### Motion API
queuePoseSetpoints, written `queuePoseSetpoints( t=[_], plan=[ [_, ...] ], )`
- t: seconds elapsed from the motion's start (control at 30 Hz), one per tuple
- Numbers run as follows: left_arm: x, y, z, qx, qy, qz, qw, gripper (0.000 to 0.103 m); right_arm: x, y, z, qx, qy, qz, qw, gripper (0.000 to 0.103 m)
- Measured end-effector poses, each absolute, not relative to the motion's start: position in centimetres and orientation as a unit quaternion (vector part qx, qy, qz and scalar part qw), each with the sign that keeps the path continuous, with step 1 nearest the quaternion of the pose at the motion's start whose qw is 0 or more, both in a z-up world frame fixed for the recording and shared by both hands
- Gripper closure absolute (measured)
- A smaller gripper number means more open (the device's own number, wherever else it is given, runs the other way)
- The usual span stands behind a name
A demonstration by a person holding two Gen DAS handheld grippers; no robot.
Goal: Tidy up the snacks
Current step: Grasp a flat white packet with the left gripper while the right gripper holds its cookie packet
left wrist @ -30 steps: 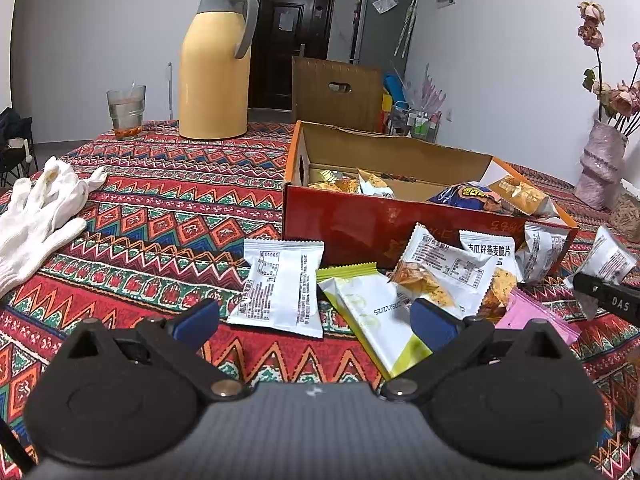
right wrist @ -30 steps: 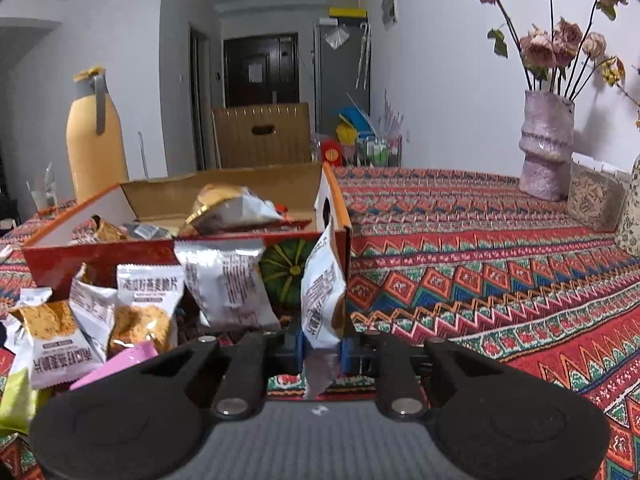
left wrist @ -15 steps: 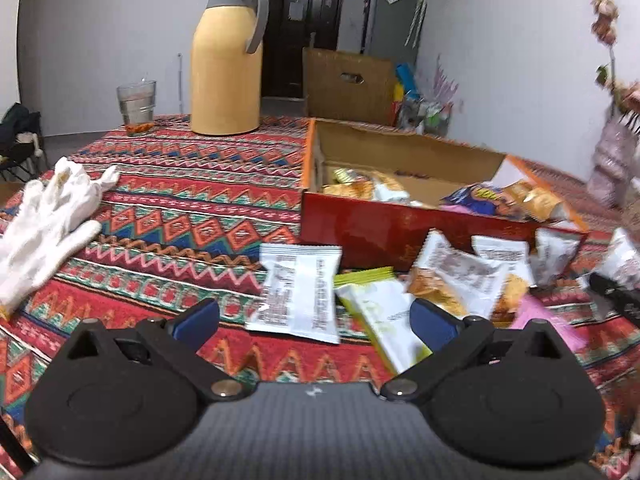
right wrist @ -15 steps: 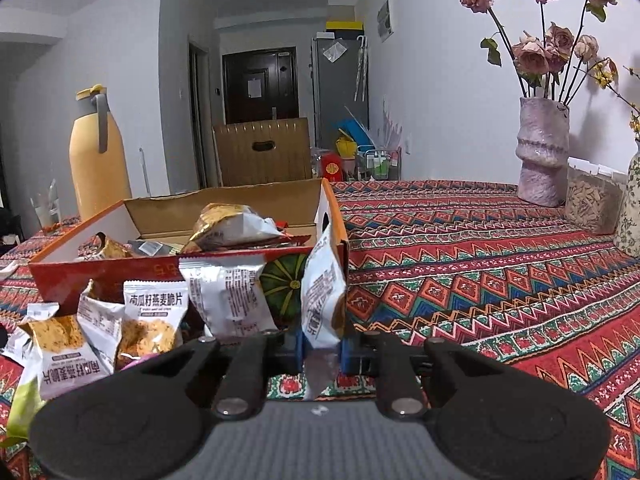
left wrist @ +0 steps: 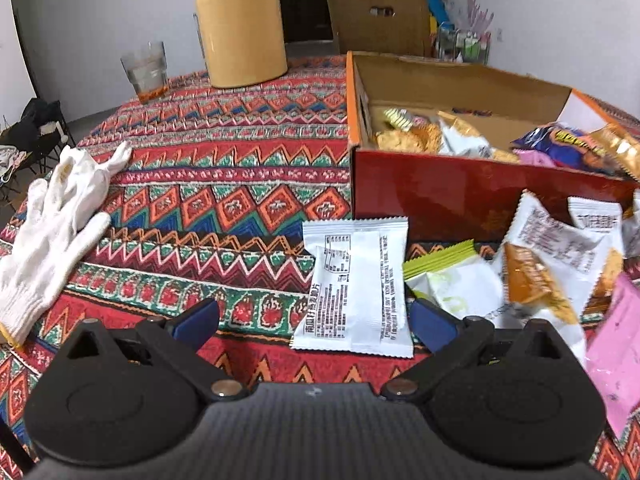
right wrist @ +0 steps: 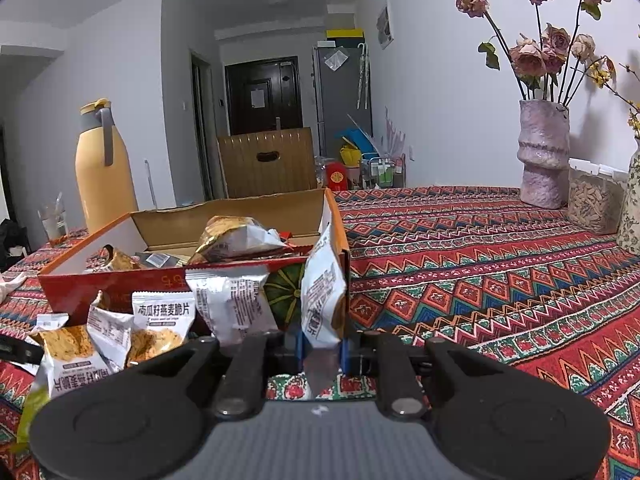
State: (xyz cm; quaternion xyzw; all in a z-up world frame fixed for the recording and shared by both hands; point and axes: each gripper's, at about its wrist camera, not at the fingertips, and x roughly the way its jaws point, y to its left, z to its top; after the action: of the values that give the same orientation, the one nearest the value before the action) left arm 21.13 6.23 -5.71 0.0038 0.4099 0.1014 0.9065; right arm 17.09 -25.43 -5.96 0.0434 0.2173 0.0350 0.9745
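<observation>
In the left wrist view, our left hand-held gripper (left wrist: 312,318) stands wide open with nothing between its blue pads. Just ahead of it, in the lower centre of the frame, a white snack packet (left wrist: 354,286) lies flat on the patterned tabletop (left wrist: 224,200), printed side up. To its right we see a green-edged packet (left wrist: 448,276), then a heap of white and orange packets (left wrist: 548,264) and a pink packet (left wrist: 616,340) at the right edge. The red cardboard box (left wrist: 460,196) sits behind them in the upper right, already holding several snacks. White gloves (left wrist: 56,220) lie at the left edge, with a yellow thermos (left wrist: 240,28) and a glass (left wrist: 146,68) towards the top.

In the right wrist view, our right hand-held gripper (right wrist: 322,350) is clamped on a white and orange snack packet (right wrist: 322,304), held upright at the centre of the frame, in front of the box's near right corner. More packets (right wrist: 160,320) lean against the box front at lower left. A vase of dried roses (right wrist: 544,152) stands at the upper right.
</observation>
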Motion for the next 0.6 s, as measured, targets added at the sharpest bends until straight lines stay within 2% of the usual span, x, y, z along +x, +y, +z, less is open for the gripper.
queuePoseSetpoints(
  t=[0.33,0.37,0.47,0.53,0.6],
  plan=[
    [21.68,6.60,-6.29,-0.028,0.394,0.091,0.914,0.000,17.11,-25.35,-5.99,0.043,0.218,0.037,0.974,0.087],
    [21.63,6.53,-6.29,-0.028,0.392,0.088,0.915,0.002,17.11,-25.35,-5.99,0.042,0.218,0.037,0.974,0.087],
    [21.36,6.32,-6.13,-0.025,0.384,0.085,0.919,0.013,17.12,-25.30,-6.04,0.041,0.219,0.036,0.974,0.087],
    [21.07,6.19,-6.00,-0.023,0.377,0.088,0.922,0.026,17.14,-25.23,-6.09,0.040,0.220,0.036,0.974,0.087],
    [20.84,6.05,-5.81,-0.022,0.371,0.083,0.925,0.047,17.21,-25.16,-6.10,0.039,0.221,0.035,0.974,0.087]
  ],
)
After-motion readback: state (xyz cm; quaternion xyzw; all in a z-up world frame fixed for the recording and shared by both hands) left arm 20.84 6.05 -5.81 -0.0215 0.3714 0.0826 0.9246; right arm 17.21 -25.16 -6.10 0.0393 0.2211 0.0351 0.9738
